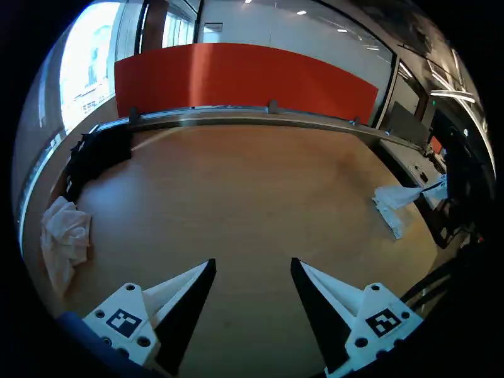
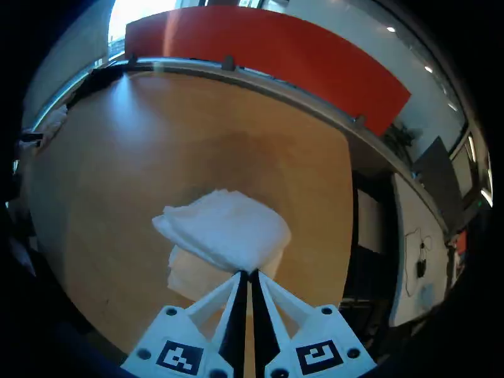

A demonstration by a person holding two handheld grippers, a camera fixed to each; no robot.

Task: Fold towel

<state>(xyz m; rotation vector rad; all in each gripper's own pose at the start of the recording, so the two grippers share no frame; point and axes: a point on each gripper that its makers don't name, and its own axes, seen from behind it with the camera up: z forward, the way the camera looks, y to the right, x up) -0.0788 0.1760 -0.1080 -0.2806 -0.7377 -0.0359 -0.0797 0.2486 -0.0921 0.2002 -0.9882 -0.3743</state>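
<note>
Right gripper [image 2: 250,273] jaws pinch towel [image 2: 223,230]; left gripper [image 1: 252,261] jaws wide apart

A light wooden table [image 1: 252,189] spreads wide, its far edge closed by a metal rail [image 1: 252,116]. A crumpled white cloth [image 1: 63,239] lies at the near left edge. A heap of black fabric [image 1: 97,154] sits in the far left corner. Near the right edge lies a white towel [image 2: 220,239], its lower layer flat on the wood.
</note>
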